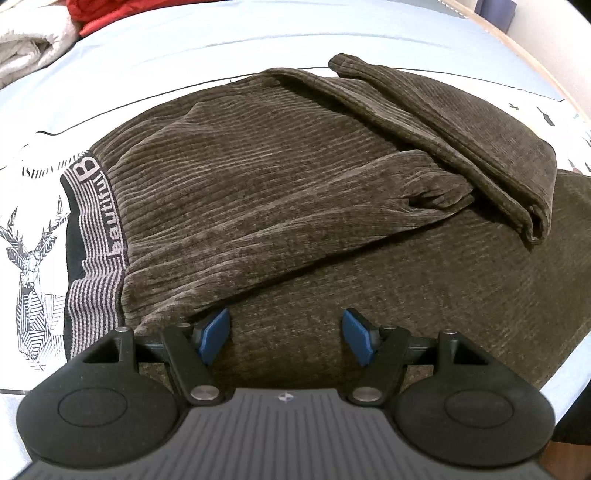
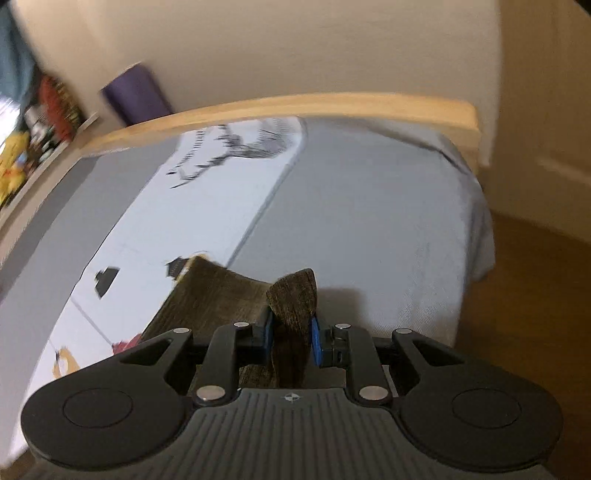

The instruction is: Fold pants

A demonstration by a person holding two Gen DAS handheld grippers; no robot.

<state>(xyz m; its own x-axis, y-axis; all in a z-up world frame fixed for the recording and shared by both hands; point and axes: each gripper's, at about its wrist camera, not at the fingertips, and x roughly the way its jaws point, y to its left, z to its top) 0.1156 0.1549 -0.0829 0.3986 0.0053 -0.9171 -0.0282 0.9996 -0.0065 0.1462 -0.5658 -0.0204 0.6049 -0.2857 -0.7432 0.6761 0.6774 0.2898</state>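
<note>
Right wrist view: right tool (image 2: 291,334) angled down, pinching pants (image 2: 293,295); left tool (image 1: 286,338) wide over them.

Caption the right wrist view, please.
Right hand-held gripper clamps brown pants above a bed.

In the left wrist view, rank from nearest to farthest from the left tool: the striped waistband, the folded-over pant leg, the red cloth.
1. Striped waistband, left edge, nearest the left tool.
2. Folded-over pant leg, upper right.
3. Red cloth, top left corner.
</note>
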